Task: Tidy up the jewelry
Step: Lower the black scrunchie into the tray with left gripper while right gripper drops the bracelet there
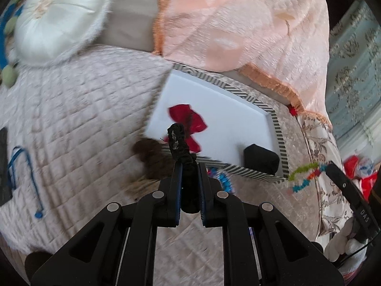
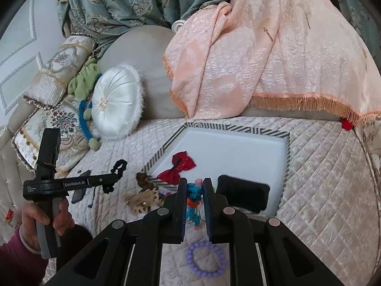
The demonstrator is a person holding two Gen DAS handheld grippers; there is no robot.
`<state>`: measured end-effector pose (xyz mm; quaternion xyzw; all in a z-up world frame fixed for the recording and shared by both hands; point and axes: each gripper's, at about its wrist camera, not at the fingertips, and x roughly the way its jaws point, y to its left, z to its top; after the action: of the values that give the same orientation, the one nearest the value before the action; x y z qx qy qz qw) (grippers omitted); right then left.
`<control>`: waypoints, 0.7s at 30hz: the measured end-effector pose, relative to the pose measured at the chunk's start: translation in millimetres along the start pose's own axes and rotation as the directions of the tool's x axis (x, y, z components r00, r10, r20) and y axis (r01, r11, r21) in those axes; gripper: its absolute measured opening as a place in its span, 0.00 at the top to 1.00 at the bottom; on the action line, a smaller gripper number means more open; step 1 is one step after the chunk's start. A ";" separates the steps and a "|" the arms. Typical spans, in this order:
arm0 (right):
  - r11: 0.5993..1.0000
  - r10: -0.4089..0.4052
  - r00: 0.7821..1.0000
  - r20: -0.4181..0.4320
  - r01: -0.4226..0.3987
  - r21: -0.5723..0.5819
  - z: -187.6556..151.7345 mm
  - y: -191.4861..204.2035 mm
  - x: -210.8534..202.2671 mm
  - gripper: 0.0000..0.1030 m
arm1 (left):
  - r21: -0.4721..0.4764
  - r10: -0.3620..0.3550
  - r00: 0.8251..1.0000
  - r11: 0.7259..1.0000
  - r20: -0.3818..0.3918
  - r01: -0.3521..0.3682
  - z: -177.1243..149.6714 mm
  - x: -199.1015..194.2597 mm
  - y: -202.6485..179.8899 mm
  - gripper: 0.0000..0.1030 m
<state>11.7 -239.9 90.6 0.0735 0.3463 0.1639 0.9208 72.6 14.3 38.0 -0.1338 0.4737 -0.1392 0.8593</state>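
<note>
Left gripper (image 1: pixel 189 164): clamped on black scrunchie (image 1: pixel 179 143).
Right gripper (image 2: pixel 195 190): clamped on bead bracelet (image 2: pixel 194 200).
Tray (image 2: pixel 238 131): directly beyond both tips, mid-frame; right nearer.

A sofa with a quilted pale cover (image 2: pixel 321 178) — a peach fringed throw (image 2: pixel 273 59) over its back, a round white cushion (image 2: pixel 116 104), teal damask curtains (image 2: pixel 114 0) behind.

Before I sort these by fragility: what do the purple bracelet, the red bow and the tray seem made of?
Purple bracelet: matte round beads, probably silicone or plastic. Red bow: glossy fabric, likely satin, going by its sheen and soft folds. Tray: smooth white base, striped rim; rigid, possibly plastic or coated board.
</note>
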 end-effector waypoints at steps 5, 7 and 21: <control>1.000 -0.030 1.000 -0.003 0.030 0.005 20.0 -17.1 17.1 0.88 | 0.041 -0.008 0.999 0.999 -0.040 0.009 15.6 32.8 -27.9 0.89; 0.999 -0.042 0.999 -0.003 0.042 0.014 28.8 -25.6 25.2 0.88 | 0.045 -0.016 0.998 0.999 -0.056 0.019 21.7 45.3 -35.8 0.89; 0.995 -0.068 0.992 -0.105 0.074 0.062 52.8 -71.4 119.3 0.88 | 0.052 0.008 0.986 0.999 -0.165 0.001 46.4 139.8 -65.4 0.89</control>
<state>148.8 -265.7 39.3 0.0831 0.4008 0.1230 0.9041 176.4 -92.8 -23.0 -0.0986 0.5398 -0.1605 0.8204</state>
